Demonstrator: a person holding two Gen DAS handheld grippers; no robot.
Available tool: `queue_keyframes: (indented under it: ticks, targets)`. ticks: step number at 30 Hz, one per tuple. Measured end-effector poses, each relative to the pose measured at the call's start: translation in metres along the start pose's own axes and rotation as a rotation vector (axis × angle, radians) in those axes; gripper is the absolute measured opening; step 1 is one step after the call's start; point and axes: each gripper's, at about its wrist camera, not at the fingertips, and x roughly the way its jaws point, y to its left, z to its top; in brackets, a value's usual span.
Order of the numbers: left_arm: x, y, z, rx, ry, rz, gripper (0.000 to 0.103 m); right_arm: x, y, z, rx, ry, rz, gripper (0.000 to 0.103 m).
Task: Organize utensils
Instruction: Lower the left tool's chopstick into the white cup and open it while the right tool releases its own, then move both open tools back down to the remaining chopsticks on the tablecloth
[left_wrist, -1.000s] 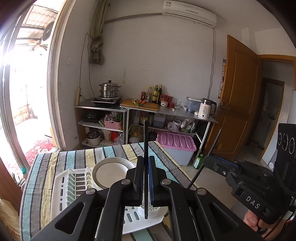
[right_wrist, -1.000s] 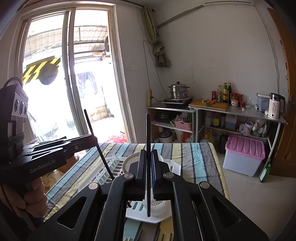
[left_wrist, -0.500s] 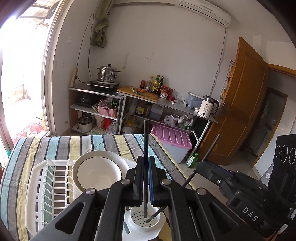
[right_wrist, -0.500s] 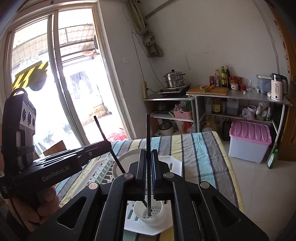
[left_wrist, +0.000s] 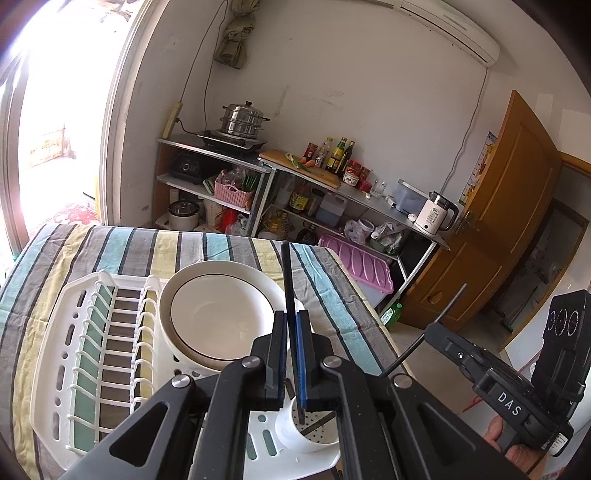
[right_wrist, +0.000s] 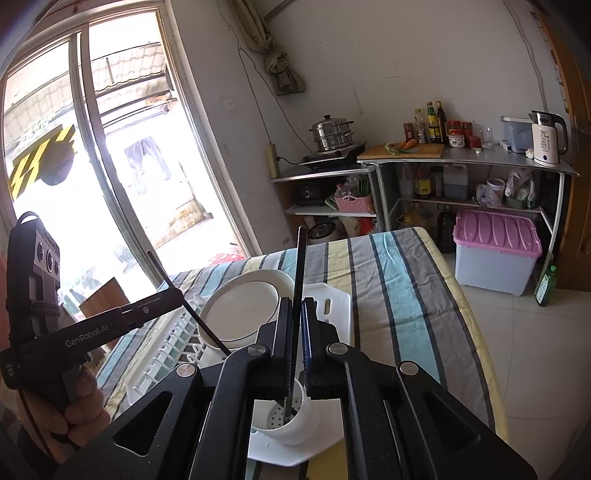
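My left gripper (left_wrist: 291, 317) is shut on a black chopstick (left_wrist: 287, 273) that stands nearly upright, its lower tip inside the white perforated utensil cup (left_wrist: 295, 437) at the near corner of the white dish rack (left_wrist: 55, 369). My right gripper (right_wrist: 294, 301) is shut on a second black chopstick (right_wrist: 299, 258), whose tip also reaches into the cup (right_wrist: 295, 424). In the left wrist view the right gripper (left_wrist: 430, 330) comes in from the right, its chopstick (left_wrist: 417, 343) slanting down into the cup. The left gripper (right_wrist: 177, 295) shows at left in the right wrist view.
A white bowl (left_wrist: 218, 314) with a dark rim line leans in the rack beside the cup. The rack sits on a striped cloth (left_wrist: 140, 247) over the table. Metal shelves (left_wrist: 332, 192) with pots, bottles and a kettle stand against the far wall.
Both grippers have sunk toward the rack and tilted further down. The two chopsticks' lower tips now sit inside the utensil cup.
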Motion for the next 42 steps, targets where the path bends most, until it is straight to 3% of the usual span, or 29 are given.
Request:
queue_keyframes:
  ticks: [8, 24, 32, 42]
  targets:
    - [-0.004, 0.024, -0.015, -0.014, 0.030, 0.055, 0.007, 0.002, -0.022, -0.007, 0.040, 0.048, -0.073, 0.007]
    - [-0.032, 0.011, -0.035, 0.051, 0.018, 0.092, 0.011, -0.020, -0.012, -0.023, -0.011, 0.071, -0.080, 0.017]
    - [-0.094, -0.010, -0.086, 0.158, -0.034, 0.113, 0.011, -0.073, 0.015, -0.059, -0.098, 0.025, -0.042, 0.017]
    - [-0.154, -0.029, -0.167, 0.216, -0.041, 0.117, 0.011, -0.121, 0.034, -0.120, -0.143, 0.030, -0.023, 0.017]
